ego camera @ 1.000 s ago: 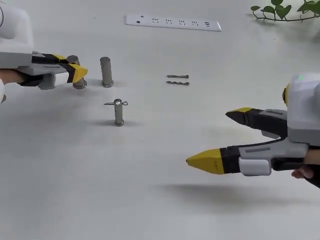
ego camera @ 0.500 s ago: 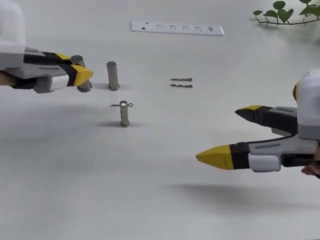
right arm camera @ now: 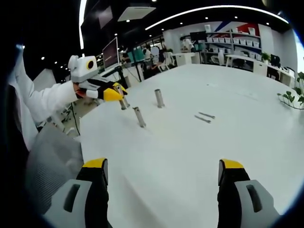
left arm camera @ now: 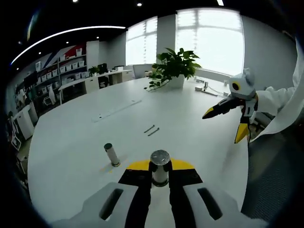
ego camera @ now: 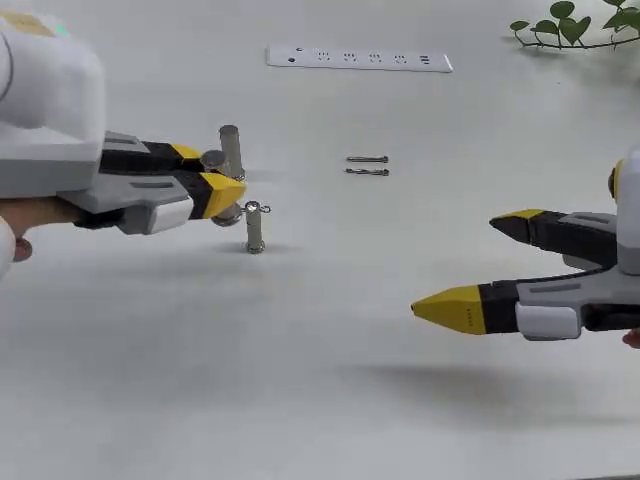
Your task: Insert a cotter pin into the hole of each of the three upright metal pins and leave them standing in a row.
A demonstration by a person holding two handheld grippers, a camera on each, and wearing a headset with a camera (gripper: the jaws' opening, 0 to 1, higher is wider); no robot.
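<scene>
Left gripper (ego camera: pixel 216 175) clamped on bare metal pin (left arm camera: pixel 160 161), pin upright between jaws. Just behind it, second bare pin (ego camera: pixel 231 148) upright on table (ego camera: pixel 320 390). Just right, third pin (ego camera: pixel 255 234) upright, cotter pin (ego camera: pixel 256 209) through its hole. Two loose cotter pins (ego camera: pixel 367 165) lying side by side, farther right. Right gripper (ego camera: pixel 455 265) spread wide, empty, hovering above table well right of pins.

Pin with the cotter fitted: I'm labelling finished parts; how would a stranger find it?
On the table, go from the power strip toward the viewer, left of the two loose cotter pins. The fitted pin stands beside the left gripper, alone in having a cotter through its top.
</scene>
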